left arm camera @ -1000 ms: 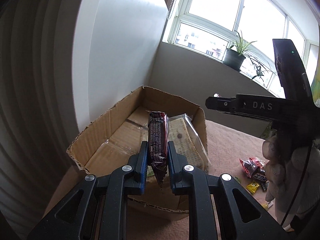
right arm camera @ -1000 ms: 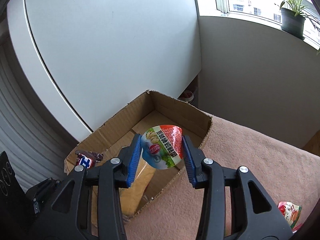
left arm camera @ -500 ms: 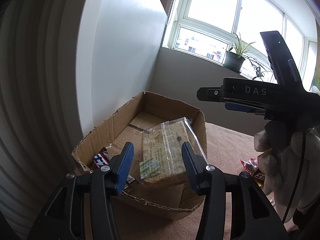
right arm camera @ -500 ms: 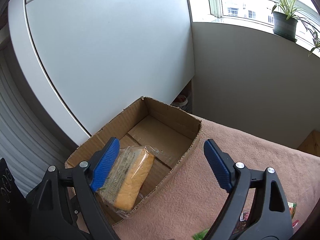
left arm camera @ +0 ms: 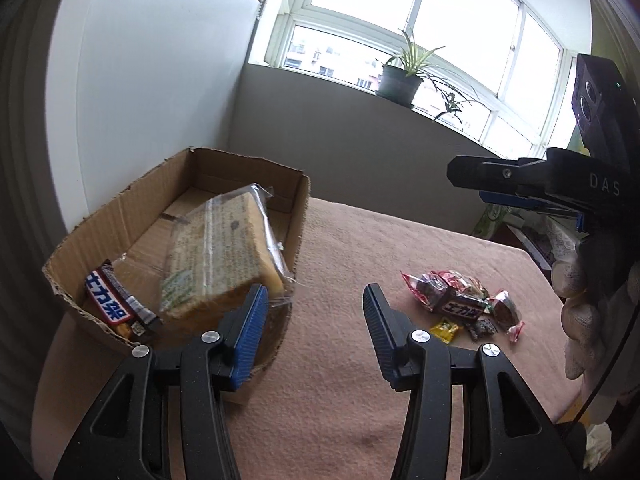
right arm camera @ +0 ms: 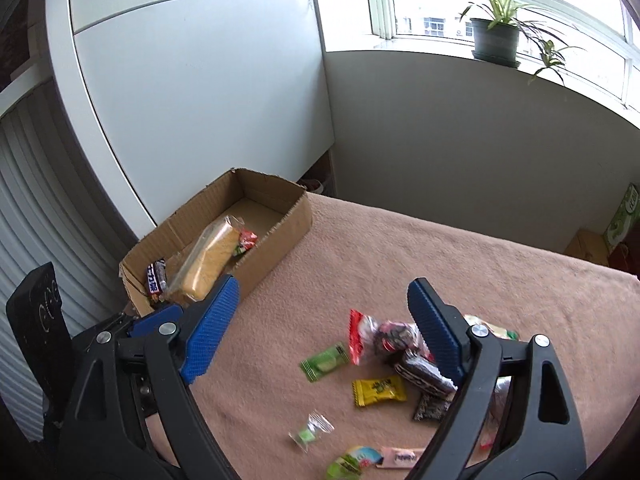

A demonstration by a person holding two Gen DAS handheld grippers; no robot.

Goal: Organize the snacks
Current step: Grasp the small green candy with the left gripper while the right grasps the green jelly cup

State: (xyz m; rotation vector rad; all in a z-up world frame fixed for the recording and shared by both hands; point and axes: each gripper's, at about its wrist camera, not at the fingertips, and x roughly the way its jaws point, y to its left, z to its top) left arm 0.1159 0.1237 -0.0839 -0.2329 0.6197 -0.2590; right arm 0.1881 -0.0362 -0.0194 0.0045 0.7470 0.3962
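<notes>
You are getting bright, blown-out daylight from the window [left arm camera: 420,28] at upper right; fisheye edges are bending and darkening.

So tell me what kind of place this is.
Most likely a room in a home, not a shop or lab: a potted plant on the sill of a wide window, and a pink blanket spread under a cardboard box of snacks.
</notes>
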